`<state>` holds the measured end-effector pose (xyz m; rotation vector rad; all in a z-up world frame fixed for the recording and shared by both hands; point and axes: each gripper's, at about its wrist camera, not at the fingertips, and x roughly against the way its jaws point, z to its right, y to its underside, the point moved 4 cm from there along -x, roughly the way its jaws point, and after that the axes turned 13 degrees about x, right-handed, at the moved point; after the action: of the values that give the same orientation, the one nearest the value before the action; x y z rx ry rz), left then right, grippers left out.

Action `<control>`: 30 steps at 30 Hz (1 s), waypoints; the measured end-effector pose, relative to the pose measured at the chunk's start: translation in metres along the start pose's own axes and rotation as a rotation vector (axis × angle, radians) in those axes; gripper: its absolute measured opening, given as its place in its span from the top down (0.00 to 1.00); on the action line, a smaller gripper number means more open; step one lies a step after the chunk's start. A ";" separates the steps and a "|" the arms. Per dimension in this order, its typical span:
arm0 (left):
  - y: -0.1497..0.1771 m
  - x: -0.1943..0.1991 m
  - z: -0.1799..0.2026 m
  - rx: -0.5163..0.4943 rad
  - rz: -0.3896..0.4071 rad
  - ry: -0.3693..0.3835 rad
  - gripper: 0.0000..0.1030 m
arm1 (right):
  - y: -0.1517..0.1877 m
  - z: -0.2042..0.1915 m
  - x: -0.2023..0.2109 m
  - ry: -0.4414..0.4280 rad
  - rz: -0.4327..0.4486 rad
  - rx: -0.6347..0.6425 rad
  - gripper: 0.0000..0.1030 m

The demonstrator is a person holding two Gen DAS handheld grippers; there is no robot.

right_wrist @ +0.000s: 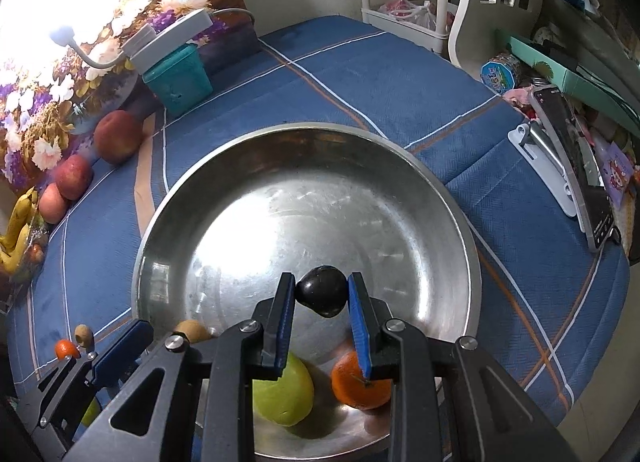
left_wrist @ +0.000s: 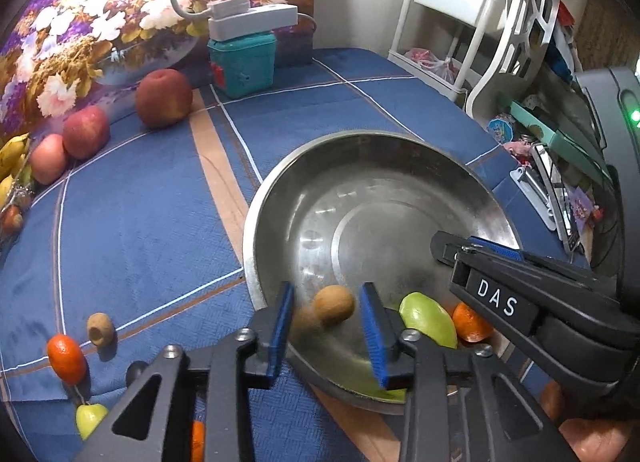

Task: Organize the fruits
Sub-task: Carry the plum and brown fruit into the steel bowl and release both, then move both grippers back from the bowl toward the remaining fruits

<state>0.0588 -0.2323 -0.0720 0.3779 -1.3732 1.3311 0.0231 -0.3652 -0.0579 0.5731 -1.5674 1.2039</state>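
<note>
A steel bowl (left_wrist: 280, 198) (right_wrist: 168, 222) sits on the blue cloth. Over its near rim my left gripper (left_wrist: 326, 302) is open; a small brown fruit (left_wrist: 334, 306), blurred, lies between the blue pads with a gap on each side. In the right wrist view that brown fruit (right_wrist: 192, 330) shows by the bowl's left rim, beside a left pad (right_wrist: 124, 346). My right gripper (right_wrist: 321, 282) is shut on a dark, nearly black fruit (right_wrist: 322, 294) above the bowl's floor. A green fruit (right_wrist: 284, 394) and an orange (right_wrist: 360, 382) lie in the bowl. The right gripper (left_wrist: 460, 248) hides its fruit in the left wrist view.
Loose on the cloth at the near left are a small orange (left_wrist: 66, 358), a brown fruit (left_wrist: 100, 330) and a green fruit (left_wrist: 90, 418). Apples (left_wrist: 86, 132), a peach (left_wrist: 164, 98) and bananas (left_wrist: 12, 154) line the flowered backdrop. A teal box (left_wrist: 244, 62) stands behind; a phone on a stand (right_wrist: 580, 190) is right.
</note>
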 end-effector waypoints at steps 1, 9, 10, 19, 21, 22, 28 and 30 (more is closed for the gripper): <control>0.000 0.001 0.000 0.003 -0.001 0.011 0.58 | 0.000 0.000 0.000 -0.001 0.001 0.000 0.72; -0.004 0.014 -0.009 0.025 0.001 -0.015 0.58 | 0.001 0.002 0.004 0.001 0.007 -0.009 0.72; -0.005 0.015 -0.011 0.031 0.001 -0.020 0.58 | 0.002 0.002 0.005 0.001 0.009 -0.008 0.72; -0.006 0.040 -0.070 0.199 -0.001 -0.148 0.58 | 0.007 -0.012 0.017 -0.016 0.015 0.034 0.72; -0.003 0.047 -0.086 0.248 -0.001 -0.168 0.58 | 0.010 -0.018 0.021 -0.019 0.009 0.045 0.72; -0.001 0.051 -0.095 0.280 -0.001 -0.172 0.58 | 0.011 -0.022 0.023 -0.021 0.008 0.048 0.72; 0.011 0.065 -0.126 0.386 -0.001 -0.183 0.58 | 0.011 -0.044 0.042 -0.052 0.013 0.061 0.72; 0.014 0.069 -0.132 0.406 0.003 -0.193 0.58 | 0.009 -0.053 0.049 -0.059 0.009 0.057 0.72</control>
<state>0.0877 -0.0860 -0.0564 0.7950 -1.2524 1.6101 0.0217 -0.3039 -0.0184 0.6444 -1.5912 1.2521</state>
